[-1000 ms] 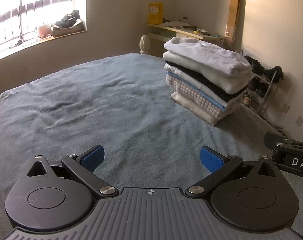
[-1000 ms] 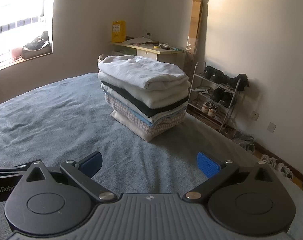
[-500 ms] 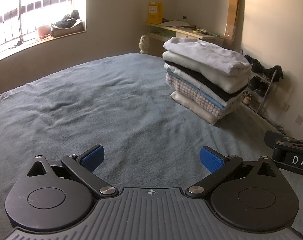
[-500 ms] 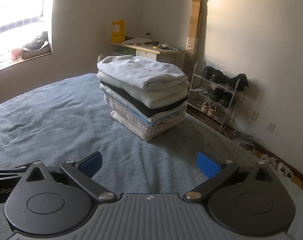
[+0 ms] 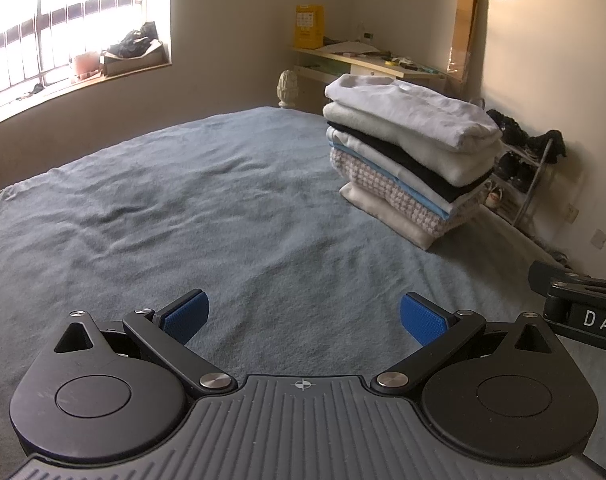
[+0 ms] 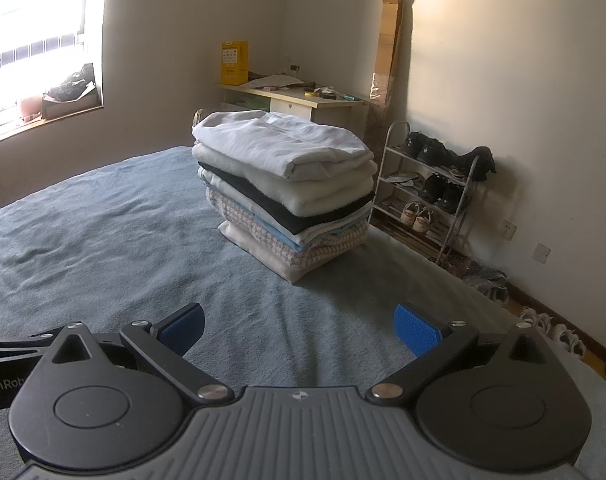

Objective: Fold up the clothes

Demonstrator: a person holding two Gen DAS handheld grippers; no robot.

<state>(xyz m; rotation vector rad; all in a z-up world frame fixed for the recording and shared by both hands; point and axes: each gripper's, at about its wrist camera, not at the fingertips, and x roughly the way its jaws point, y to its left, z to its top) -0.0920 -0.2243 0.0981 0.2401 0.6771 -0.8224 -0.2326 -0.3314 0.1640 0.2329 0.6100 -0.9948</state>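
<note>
Left wrist view showed the left gripper (image 5: 301, 316) spread wide and empty over the bed (image 5: 183, 216); the clothes pile (image 5: 411, 152) sat ahead to its right; the right gripper (image 6: 299, 328), likewise spread, had the pile well ahead.

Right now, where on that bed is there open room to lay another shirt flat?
The blue bedspread lies bare from the stack of folded clothes across toward the window side. It is crowded only by the stack, near the shoe rack.

The window (image 5: 63, 40) is blown out to white — small items on the desk (image 6: 303, 94) stay unreadable.
</note>
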